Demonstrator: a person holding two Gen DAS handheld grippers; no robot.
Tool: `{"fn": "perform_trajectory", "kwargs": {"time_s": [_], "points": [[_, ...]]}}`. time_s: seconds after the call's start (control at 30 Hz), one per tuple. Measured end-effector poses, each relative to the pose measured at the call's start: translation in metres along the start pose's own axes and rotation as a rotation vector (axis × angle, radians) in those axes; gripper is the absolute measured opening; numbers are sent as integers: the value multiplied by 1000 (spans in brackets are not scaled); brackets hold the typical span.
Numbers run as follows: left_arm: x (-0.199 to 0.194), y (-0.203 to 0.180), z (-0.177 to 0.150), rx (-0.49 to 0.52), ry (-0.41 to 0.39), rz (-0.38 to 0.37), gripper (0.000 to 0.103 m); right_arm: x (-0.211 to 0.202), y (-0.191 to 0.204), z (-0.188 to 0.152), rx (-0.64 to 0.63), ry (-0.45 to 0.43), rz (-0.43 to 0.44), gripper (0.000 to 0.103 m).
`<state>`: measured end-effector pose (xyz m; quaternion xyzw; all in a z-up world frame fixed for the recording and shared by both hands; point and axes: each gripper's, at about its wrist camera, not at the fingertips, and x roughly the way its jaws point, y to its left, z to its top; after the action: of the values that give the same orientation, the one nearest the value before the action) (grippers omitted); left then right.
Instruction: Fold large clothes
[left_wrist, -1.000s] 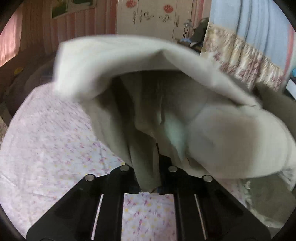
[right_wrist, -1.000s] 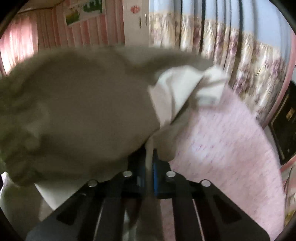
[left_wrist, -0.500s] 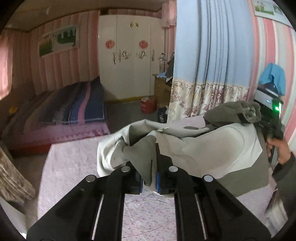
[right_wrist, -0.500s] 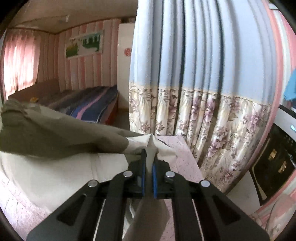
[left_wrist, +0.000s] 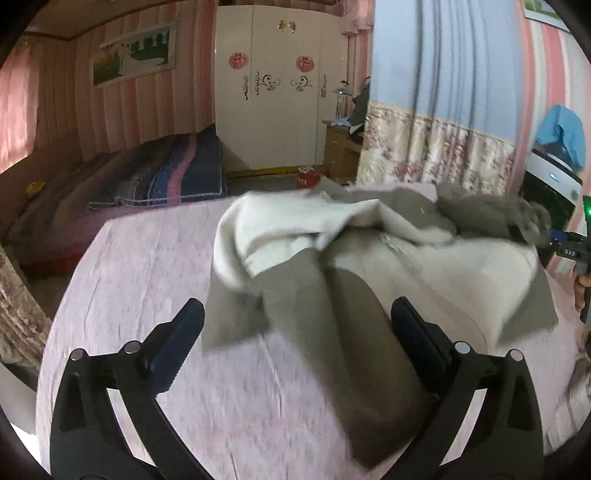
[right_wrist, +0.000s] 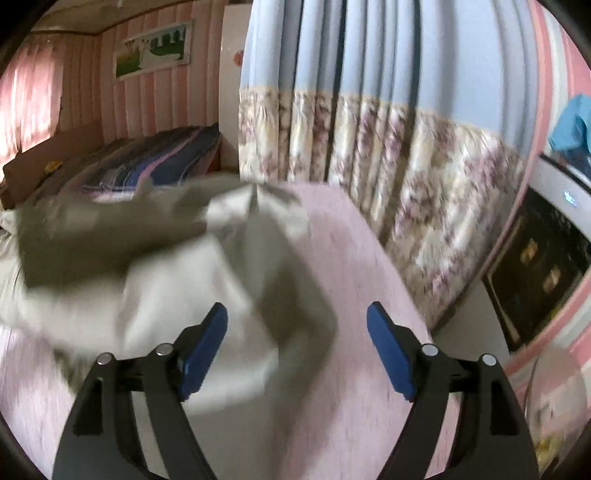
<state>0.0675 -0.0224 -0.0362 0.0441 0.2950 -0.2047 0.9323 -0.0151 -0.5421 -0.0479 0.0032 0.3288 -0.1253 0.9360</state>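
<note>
A large garment in grey-brown and cream (left_wrist: 332, 266) lies crumpled on the pink floral bedsheet (left_wrist: 140, 280). My left gripper (left_wrist: 295, 325) hovers above its near edge, jaws opening wide; a grey-brown part lies loose beneath and between the fingers, untouched by the pads. In the right wrist view the same garment (right_wrist: 155, 280) spreads to the left, blurred. My right gripper (right_wrist: 297, 332) is over its right corner, jaws opening, with a grey flap below the gap and no pad on cloth. The other gripper (left_wrist: 569, 254) and a hand show at the far right edge of the left wrist view.
A second bed with a striped dark blanket (left_wrist: 173, 177) stands at the back left. A white wardrobe (left_wrist: 277, 92) fills the far wall. Blue and floral curtains (right_wrist: 369, 129) hang right of the bed. A dark cabinet (right_wrist: 546, 266) stands at the right, a red container (left_wrist: 306, 178) on the floor.
Both grippers let go of the garment and their jaws swung apart. The cloth dropped onto the sheet, and both hands pulled back and rose a little.
</note>
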Motion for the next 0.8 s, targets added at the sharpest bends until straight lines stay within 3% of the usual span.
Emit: {"fn": "perform_trajectory", "kwargs": {"time_s": [0.17, 0.3, 0.37, 0.43, 0.63, 0.73, 0.8], "points": [[-26, -12, -60, 44, 54, -38, 100, -8, 1, -51, 31, 78, 27, 79], [-25, -30, -92, 112, 132, -43, 100, 3, 7, -65, 64, 115, 55, 79], [-13, -45, -98, 182, 177, -5, 100, 8, 13, -64, 65, 122, 78, 79], [-2, -57, -98, 220, 201, 20, 100, 11, 18, -61, 59, 121, 86, 79], [50, -62, -85, 154, 280, 145, 100, 26, 31, -55, 34, 142, 106, 79], [56, -58, -64, 133, 209, 139, 100, 34, 34, -51, 26, 163, 102, 80], [59, -55, -44, 140, 155, 136, 100, 42, 34, -49, 20, 180, 108, 88]]}}
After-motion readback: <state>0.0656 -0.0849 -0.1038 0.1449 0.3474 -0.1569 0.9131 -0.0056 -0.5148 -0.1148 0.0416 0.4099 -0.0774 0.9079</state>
